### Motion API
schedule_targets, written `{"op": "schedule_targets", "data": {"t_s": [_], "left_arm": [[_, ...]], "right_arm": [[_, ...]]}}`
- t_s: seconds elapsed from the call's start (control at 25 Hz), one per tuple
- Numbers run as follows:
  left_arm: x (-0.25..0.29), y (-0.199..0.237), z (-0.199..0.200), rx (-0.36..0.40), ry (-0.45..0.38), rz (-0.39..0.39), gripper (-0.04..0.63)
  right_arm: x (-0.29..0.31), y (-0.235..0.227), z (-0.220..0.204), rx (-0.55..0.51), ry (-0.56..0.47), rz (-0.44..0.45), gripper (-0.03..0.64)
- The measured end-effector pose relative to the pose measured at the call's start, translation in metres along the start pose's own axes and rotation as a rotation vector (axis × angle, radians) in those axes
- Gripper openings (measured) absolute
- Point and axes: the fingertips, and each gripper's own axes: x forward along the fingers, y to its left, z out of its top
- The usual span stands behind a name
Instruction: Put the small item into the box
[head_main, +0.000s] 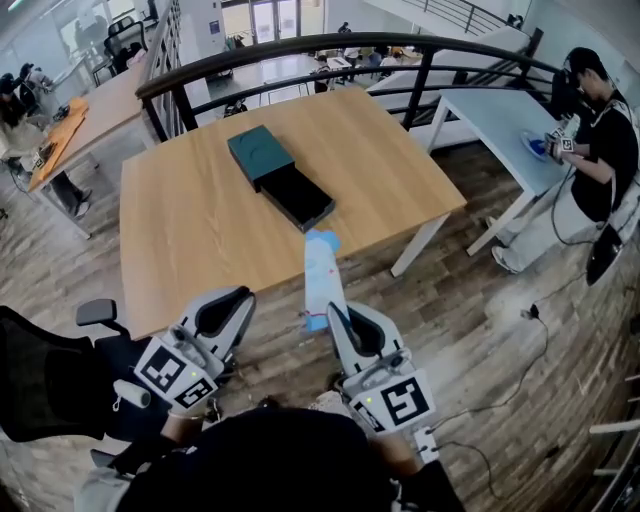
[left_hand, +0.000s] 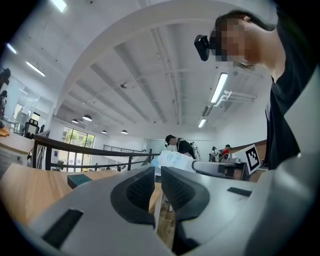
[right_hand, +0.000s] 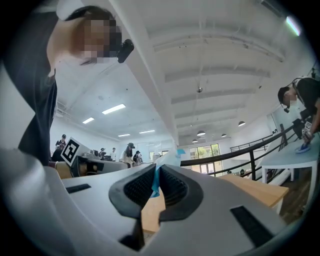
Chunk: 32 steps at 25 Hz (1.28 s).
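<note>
The right gripper (head_main: 334, 312) is clamped on a white-and-blue packet (head_main: 322, 268). The packet's long axis runs straight ahead of the fingers toward the open box (head_main: 282, 178) on the table (head_main: 190, 240), well beyond. The left gripper (head_main: 238, 300), closed and empty, is no nearer. The box's dark inside is hard to make out.

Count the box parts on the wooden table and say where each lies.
2. The teal part lies toward the middle of the wooden table. The black tray adjoins its end nearer the table's front edge. None seems hidden.
</note>
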Motion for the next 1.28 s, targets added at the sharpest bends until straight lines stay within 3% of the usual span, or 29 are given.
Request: {"op": "schedule_targets", "data": {"t_s": [0.28, 0.64, 0.84, 1.28], "left_arm": [[0.053, -0.015, 0.001, 0.013, -0.019, 0.05, 0.026], [0.108, -0.035, -0.003, 0.019, 0.015, 0.114, 0.026], [0.123, -0.041, -0.008, 0.018, 0.04, 0.144, 0.026], [0.148, -0.009, -0.014, -0.016, 0.019, 0.199, 0.026]], "right_arm": [[-0.009, -0.059, 0.001, 0.01, 0.005, 0.063, 0.028], [-0.026, -0.126, -0.005, 0.035, 0.035, 0.114, 0.028], [-0.029, -0.146, -0.009, 0.046, 0.045, 0.145, 0.028], [0.0, -0.171, -0.022, 0.048, 0.04, 0.206, 0.028]]}}
